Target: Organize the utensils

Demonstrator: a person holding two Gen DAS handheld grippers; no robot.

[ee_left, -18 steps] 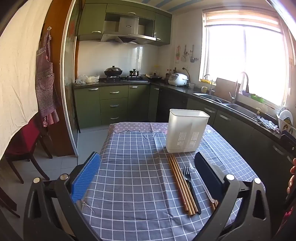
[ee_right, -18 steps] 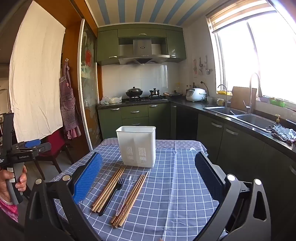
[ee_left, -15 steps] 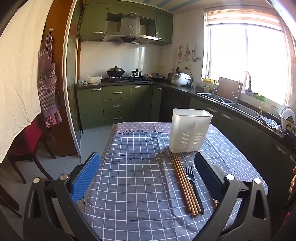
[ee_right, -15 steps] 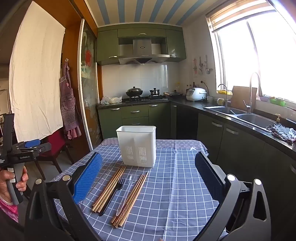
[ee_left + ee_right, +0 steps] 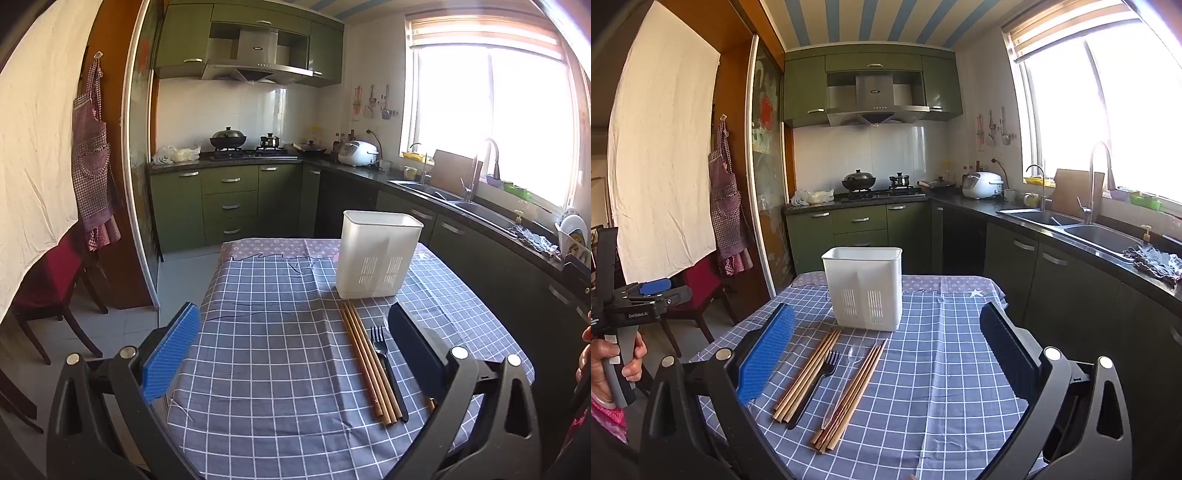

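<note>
Right now both grippers hang above the near end of a table covered in a blue-grey checked cloth (image 5: 942, 369), and neither one carries anything. The left gripper (image 5: 295, 354) has its jaws spread wide, a ribbed blue pad (image 5: 170, 354) at eight o'clock in its own view and a dark pad at four o'clock, with only cloth between them. The right gripper (image 5: 886, 354) is just as wide apart, and its blue pad (image 5: 766, 354) sits just beside the leftmost utensils in the picture without touching them.

Straight ahead at twelve o'clock in the right wrist view stands a white rectangular plastic utensil holder with slotted vents (image 5: 864, 288), upright on the cloth and well short of the far table edge. Just in front of it, toward six o'clock, the utensils lie in a loose row. From left to right: a bundle of light wooden chopsticks (image 5: 807, 376), a black plastic fork (image 5: 814, 387) touching that bundle with its tines toward the holder, a clear plastic spoon (image 5: 846, 380), and a second bundle of darker wooden chopsticks (image 5: 851, 395) against the spoon.

From the left wrist view, the same holder (image 5: 378, 254) sits at one o'clock. The light chopsticks (image 5: 367, 363) and the fork (image 5: 386, 365) lie at four o'clock, right beside the dark pad, which hides the rest of the row.

At nine o'clock in the right view, the person's left hand (image 5: 613, 365) grips the handle of the left gripper.
</note>
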